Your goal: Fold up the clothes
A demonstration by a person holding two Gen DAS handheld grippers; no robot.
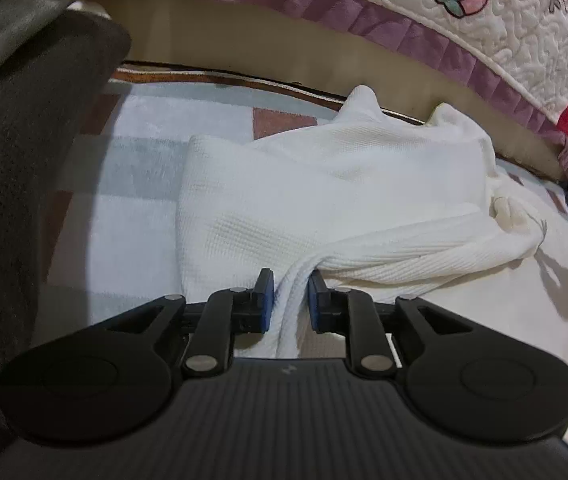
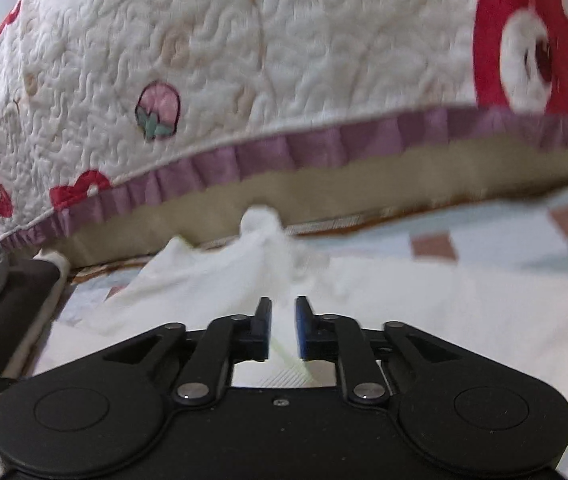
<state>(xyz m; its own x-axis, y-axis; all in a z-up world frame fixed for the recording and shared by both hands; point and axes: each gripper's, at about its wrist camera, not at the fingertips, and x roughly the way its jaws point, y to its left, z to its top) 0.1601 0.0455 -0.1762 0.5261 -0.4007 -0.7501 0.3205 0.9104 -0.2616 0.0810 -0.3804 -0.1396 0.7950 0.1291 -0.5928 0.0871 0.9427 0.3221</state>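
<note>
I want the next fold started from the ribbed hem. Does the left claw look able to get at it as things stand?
Probably yes. The left claw already has a bunched fold of the white garment between its blue pads, at the ribbed hem, with nothing in the way. Whether the pads press it is unclear.

White waffle-knit garment [image 1: 324, 200]; cream quilt [image 2: 284, 60] with red motifs, purple trim.

A pale checked rug [image 1: 136, 216] with brown squares is spread over the floor. Behind it a bed base [image 1: 244, 60] is draped with a white quilt [image 2: 284, 60], red-patterned and purple-frilled.
</note>
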